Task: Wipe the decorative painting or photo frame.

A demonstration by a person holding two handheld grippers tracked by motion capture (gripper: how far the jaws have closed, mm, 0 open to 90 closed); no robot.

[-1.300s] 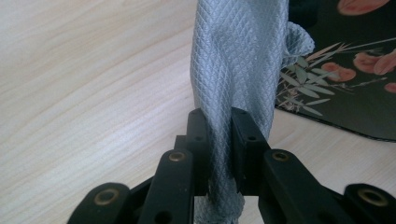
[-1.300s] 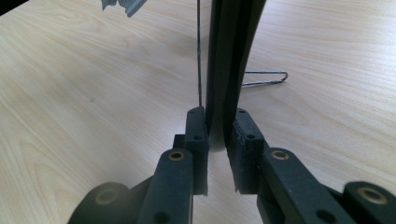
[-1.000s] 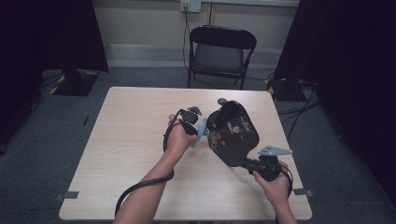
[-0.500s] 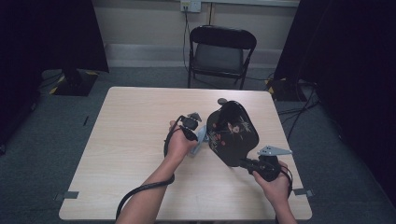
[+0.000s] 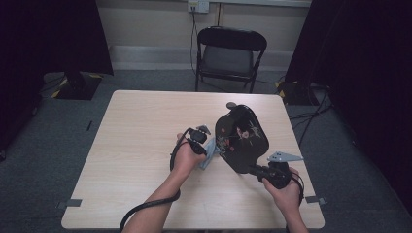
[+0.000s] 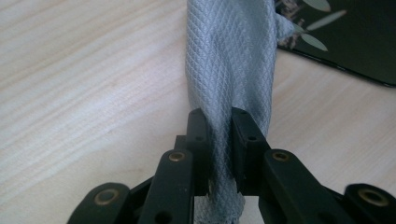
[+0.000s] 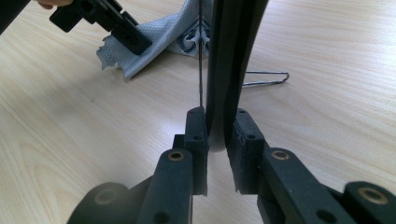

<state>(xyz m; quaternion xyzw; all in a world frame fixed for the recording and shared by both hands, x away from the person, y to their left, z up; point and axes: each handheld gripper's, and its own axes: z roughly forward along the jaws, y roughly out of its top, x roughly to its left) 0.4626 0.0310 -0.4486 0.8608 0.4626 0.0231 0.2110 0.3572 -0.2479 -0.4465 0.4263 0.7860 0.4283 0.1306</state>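
A black lacquered tray (image 5: 241,138) with a flower pattern stands tilted on its edge on the wooden table (image 5: 141,126). My right gripper (image 5: 253,169) is shut on the tray's lower rim; in the right gripper view the jaws (image 7: 218,119) clamp the thin black edge (image 7: 233,56). My left gripper (image 5: 205,144) is shut on a grey woven cloth (image 5: 209,154), which lies against the tray's left side. In the left gripper view the cloth (image 6: 229,60) runs up between the jaws (image 6: 219,116) toward the tray (image 6: 355,42). The right gripper view also shows the cloth (image 7: 154,37) and the left gripper (image 7: 116,23).
A thin wire loop (image 7: 266,79) lies on the table behind the tray. A black folding chair (image 5: 228,53) stands beyond the far edge. The left gripper's cable (image 5: 145,208) trails off the near edge. Dark curtains hang on both sides.
My left hand has come down and nearer with the cloth, along the tray's left side. The right hand and the tray have kept still.
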